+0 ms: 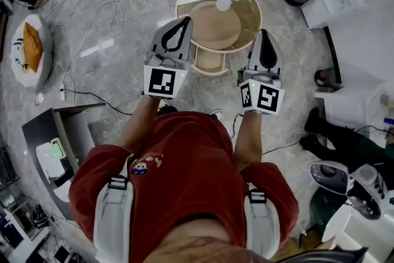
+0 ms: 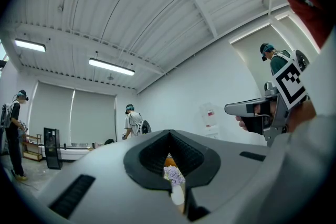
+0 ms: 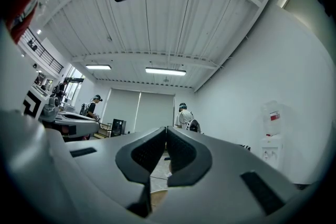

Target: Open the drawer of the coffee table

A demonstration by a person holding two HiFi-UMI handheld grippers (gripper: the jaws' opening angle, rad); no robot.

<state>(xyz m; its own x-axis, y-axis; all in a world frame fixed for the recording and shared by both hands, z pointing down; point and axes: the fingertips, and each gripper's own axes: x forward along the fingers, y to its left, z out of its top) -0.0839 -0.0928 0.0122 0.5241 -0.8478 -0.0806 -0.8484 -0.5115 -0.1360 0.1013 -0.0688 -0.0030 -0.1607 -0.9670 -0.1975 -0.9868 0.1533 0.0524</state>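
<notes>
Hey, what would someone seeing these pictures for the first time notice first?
In the middle of the head view, the left gripper and right gripper are held out side by side, both shut and empty. Just past them on the grey floor stands a round coffee table with a vase of purple flowers at its far edge. The person's red shirt fills the lower middle.

The right gripper (image 3: 166,131) is pointing slightly upward across a large white room, its jaws closed together at the tips and gripping nothing. Through the gap below them a strip of pale floor (image 3: 159,171) and a tan surface (image 3: 157,199) are showing. The left gripper (image 3: 73,124) is hovering at the left edge. Two people, one (image 3: 186,117) ahead and one (image 3: 95,104) further left, are standing by the shaded windows (image 3: 140,106), and a water dispenser (image 3: 271,136) is standing against the right wall
</notes>
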